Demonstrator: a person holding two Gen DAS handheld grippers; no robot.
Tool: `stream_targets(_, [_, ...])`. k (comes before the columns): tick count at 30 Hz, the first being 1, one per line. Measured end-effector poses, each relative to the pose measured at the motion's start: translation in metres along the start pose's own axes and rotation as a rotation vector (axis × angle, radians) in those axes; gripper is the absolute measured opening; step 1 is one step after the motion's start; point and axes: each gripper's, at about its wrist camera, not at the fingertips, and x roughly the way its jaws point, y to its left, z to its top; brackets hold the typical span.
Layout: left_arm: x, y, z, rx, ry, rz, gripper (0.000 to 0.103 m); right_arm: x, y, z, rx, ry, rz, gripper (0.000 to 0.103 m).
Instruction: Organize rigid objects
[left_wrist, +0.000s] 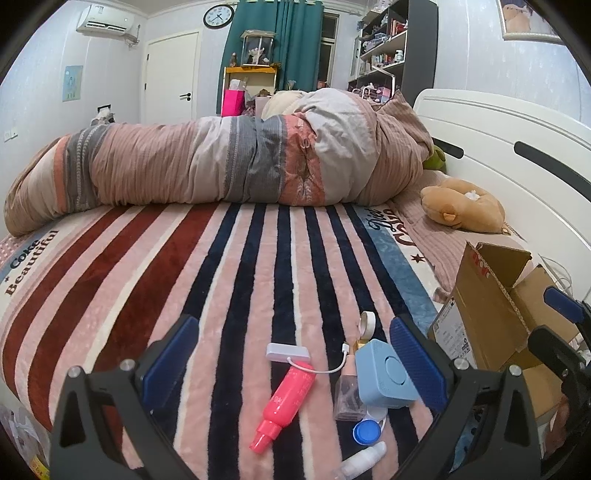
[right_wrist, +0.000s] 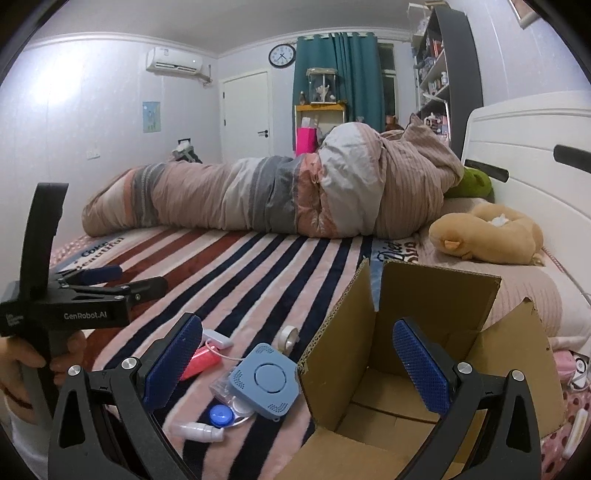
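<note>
Small items lie on the striped blanket (left_wrist: 221, 280): a pink spray bottle (left_wrist: 288, 400), a white adapter with a cable (left_wrist: 288, 350), a light blue square device (left_wrist: 386, 373), a clear case (left_wrist: 347, 398), a blue-capped lens case (left_wrist: 365, 432), a white bottle (left_wrist: 364, 461) and a tape roll (left_wrist: 368, 322). My left gripper (left_wrist: 295, 369) is open above them, holding nothing. My right gripper (right_wrist: 299, 358) is open too, its right finger over the open cardboard box (right_wrist: 424, 369), its left finger beside the blue device (right_wrist: 264, 380).
A rolled quilt (left_wrist: 229, 158) lies across the bed behind the items. A tan plush toy (left_wrist: 461, 205) and a white headboard (left_wrist: 517, 147) are at the right. A hand (right_wrist: 22, 358) holds the left gripper's handle in the right wrist view.
</note>
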Motion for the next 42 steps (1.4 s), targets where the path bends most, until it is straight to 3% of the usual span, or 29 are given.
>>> stream_targets(23, [-0.009, 0.015, -0.005, -0.003, -0.01, 0.001, 0.103, 0.002, 0.018, 0.006, -0.026, 0.03, -0.059, 0.103])
stream_targets(42, [-0.013, 0.012, -0.007, 0.009, -0.007, 0.008, 0.103, 0.003, 0.024, 0.005, -0.019, 0.037, -0.023, 0.103])
